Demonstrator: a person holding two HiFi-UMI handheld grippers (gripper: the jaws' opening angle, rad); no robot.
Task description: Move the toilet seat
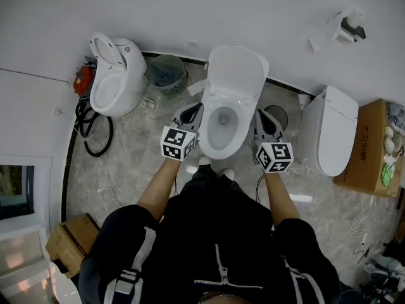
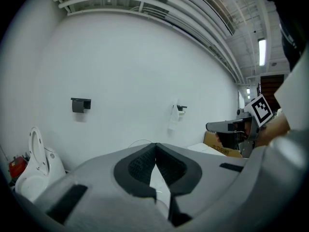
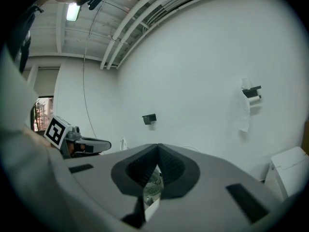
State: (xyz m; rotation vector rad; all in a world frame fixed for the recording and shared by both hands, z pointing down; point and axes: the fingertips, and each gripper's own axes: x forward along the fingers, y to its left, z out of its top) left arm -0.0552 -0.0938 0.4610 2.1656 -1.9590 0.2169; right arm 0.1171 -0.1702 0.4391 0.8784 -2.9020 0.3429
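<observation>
- The left gripper (image 1: 190,114) points forward from a bare, outstretched left forearm (image 1: 161,189), its jaws closed together on nothing.
- The right gripper (image 1: 266,121) on the right forearm (image 1: 278,198) matches it, with its jaws closed and empty.

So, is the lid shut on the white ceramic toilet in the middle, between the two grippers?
No, the white lid stands raised behind the bowl, whose inside is plainly uncovered in the head view.

1. The toilet (image 1: 235,84) looks like smooth, glossy white ceramic.
2. The floor (image 1: 133,163) is polished grey marble-look tile.
3. At three o'clock, the box (image 1: 370,147) is matt brown cardboard.
4. The left gripper (image 2: 155,148) has a matt grey plastic shell and ribbed black pads (image 2: 140,169).
</observation>
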